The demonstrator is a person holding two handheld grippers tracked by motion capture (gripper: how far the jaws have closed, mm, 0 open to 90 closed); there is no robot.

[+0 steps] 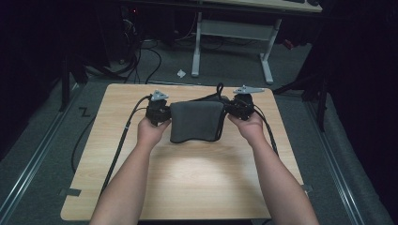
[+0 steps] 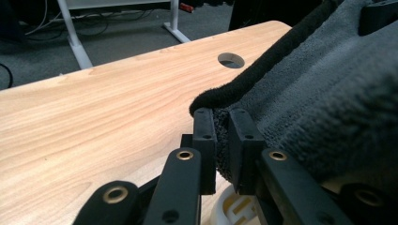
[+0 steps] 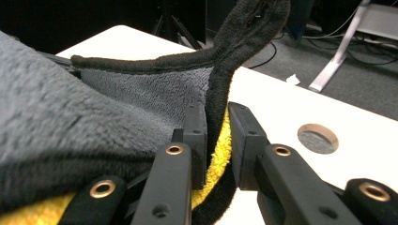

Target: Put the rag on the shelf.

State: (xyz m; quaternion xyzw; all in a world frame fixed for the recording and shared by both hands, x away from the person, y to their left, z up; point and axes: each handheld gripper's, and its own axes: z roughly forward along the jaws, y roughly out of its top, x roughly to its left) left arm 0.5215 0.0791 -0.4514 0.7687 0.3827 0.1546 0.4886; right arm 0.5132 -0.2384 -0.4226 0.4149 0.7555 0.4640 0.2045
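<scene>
Towel (image 1: 195, 121) — grey, unlabelled — clamped by left gripper (image 2: 223, 136) and right gripper (image 3: 217, 140).

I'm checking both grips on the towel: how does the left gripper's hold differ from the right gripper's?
The left gripper pinches only grey pile just under the black hem of the towel. The right gripper clamps the hem itself, with yellow fabric between its jaws. Both are shut on opposite towel edges above the table.

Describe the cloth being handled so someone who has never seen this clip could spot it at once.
On the light wooden table, look at the far half, between the left gripper and right gripper. The folded grey towel hangs between them, pinched at both side edges. Its black border and yellow underside set it apart.
</scene>
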